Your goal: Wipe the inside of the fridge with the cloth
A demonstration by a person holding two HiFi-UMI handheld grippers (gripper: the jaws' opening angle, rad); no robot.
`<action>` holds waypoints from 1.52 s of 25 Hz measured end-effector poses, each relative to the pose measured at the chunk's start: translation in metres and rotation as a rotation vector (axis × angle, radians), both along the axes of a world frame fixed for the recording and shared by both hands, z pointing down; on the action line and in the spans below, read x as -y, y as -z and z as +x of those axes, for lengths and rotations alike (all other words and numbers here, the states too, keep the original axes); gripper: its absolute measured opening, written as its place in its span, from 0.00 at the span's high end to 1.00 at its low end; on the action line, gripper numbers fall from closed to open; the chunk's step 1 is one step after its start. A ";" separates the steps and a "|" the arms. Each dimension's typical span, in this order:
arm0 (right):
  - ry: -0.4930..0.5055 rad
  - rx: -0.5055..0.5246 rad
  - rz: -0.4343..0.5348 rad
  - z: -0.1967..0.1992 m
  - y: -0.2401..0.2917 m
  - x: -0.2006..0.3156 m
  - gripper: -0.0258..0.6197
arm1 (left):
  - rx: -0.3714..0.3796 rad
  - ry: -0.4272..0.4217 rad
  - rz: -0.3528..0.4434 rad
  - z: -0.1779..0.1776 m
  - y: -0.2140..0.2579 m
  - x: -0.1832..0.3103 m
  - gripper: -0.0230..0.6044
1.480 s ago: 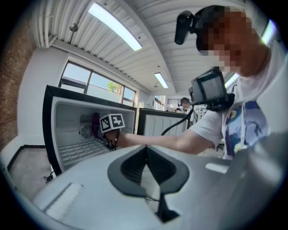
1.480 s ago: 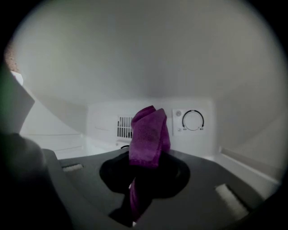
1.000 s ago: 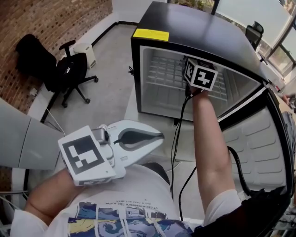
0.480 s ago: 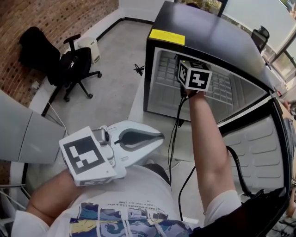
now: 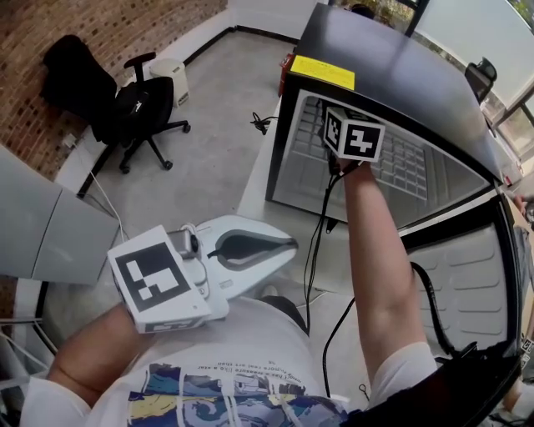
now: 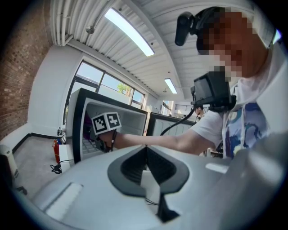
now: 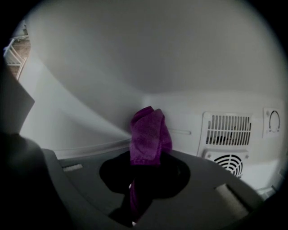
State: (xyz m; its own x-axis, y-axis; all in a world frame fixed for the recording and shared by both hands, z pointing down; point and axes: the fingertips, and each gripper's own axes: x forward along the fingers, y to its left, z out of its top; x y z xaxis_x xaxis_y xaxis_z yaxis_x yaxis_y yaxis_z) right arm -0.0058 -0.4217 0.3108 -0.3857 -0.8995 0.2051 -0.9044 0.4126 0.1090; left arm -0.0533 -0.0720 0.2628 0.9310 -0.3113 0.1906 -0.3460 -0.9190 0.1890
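Grey concrete floor (image 5: pixel 209 117) fills most of the head view, with a brick wall (image 5: pixel 50 25) along the left and windows at the top right. One black office chair (image 5: pixel 138 113) stands near the brick with a dark coat over its back, and there's one small white box (image 5: pixel 173 77) just beside it.

One black fridge (image 5: pixel 392 67) sits on a white surface (image 5: pixel 259 188), close to that surface's left edge. It has one yellow sticker (image 5: pixel 322 72) on the top front edge. Its door (image 5: pixel 476 275) hangs open towards the right, showing the white moulded liner. One wire shelf (image 5: pixel 409 163) is visible inside.

Two grippers. The right gripper (image 7: pixel 135 179) is reached into the fridge, so from the head view you only get its marker cube and the arm. Its jaws are clamped on the one purple cloth (image 7: pixel 148 132), which sticks up out of them, close to the white back wall; whether it's touching, I can't tell. That back wall has two grilles, one slotted vent (image 7: pixel 230 129) and one round fan grille (image 7: pixel 227 162) right under it, plus one dial (image 7: pixel 273 121) at the right.

The left gripper (image 5: pixel 288 246) is held low, near the person's shirt, well apart from the fridge. Its jaws are together with nothing between them.
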 end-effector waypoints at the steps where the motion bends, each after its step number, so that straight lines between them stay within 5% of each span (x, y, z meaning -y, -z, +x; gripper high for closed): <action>1: 0.015 0.000 -0.002 -0.004 0.000 0.000 0.87 | 0.000 0.003 0.003 -0.001 0.000 0.000 0.96; 21: 0.320 0.088 0.009 -0.035 0.005 -0.042 0.87 | -0.058 0.063 0.002 -0.031 0.005 0.024 0.96; 38: 0.397 0.093 0.024 -0.047 0.008 -0.118 0.87 | -0.074 -0.001 -0.016 -0.038 0.003 0.012 0.96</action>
State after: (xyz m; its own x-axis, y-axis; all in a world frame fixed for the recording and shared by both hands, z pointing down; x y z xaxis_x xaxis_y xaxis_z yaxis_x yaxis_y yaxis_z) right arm -0.0531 -0.3037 0.3024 -0.7200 -0.6808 0.1343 -0.6815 0.7302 0.0482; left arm -0.0911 -0.0837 0.2596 0.9432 -0.3076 0.1259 -0.3293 -0.9160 0.2290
